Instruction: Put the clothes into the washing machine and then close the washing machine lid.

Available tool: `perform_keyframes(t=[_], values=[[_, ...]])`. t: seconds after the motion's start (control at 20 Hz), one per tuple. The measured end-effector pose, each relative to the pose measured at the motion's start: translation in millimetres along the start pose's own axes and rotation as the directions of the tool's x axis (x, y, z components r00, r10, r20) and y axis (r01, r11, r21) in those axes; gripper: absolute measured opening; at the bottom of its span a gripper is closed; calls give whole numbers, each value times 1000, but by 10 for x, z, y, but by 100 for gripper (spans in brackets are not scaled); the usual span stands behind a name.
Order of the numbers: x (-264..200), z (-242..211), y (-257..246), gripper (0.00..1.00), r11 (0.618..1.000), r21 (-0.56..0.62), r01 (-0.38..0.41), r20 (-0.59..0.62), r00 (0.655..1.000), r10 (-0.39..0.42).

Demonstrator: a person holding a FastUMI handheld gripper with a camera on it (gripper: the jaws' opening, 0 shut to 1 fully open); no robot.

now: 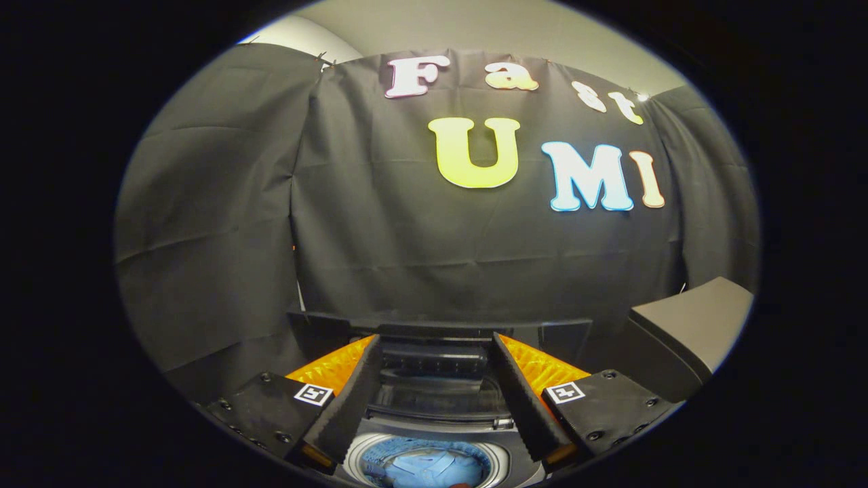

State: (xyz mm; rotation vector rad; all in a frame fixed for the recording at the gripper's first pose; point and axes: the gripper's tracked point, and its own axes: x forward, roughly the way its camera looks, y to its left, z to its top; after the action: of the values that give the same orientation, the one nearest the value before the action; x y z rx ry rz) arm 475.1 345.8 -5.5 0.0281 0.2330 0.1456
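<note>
Right under me, between my fingers, the blue clothes (426, 466) sit down in the round drum of the washing machine (434, 420). That reads to me as the loading half done, so the step in hand is the lid.

My gripper (434, 352) is spread wide with nothing held, and I see only the machine's top through the gap. One finger (346, 407) runs on the left and the other on the right, both slanting in toward the far end.

Just ahead of the fingertips stands a dark raised panel (434, 329) along the back of the machine. I take it for the lid tipped up on its hinge, though I can't make out its front edge for sure. To do this well, I want to reach past the drum and get a finger over the top edge of that panel. Then I should draw it forward and down in an arc around the hinge, not shove it flat. I'd keep the fingers clear of the drum mouth so nothing catches the cloth.

As for pose, I'm held level above the opening, pointing straight at the back, roughly centred on the drum. To the right sits a dark box-like unit (692, 318). Beyond everything hangs the black cloth wall (380, 224).
</note>
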Motion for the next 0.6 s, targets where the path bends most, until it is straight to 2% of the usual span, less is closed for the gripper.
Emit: perform_keyframes(t=[0.15,0.6], values=[[202,59,3,98,1000,12,11,-20,1000,-11],[825,227,103,98,998,-58,17,-66,998,-20]])
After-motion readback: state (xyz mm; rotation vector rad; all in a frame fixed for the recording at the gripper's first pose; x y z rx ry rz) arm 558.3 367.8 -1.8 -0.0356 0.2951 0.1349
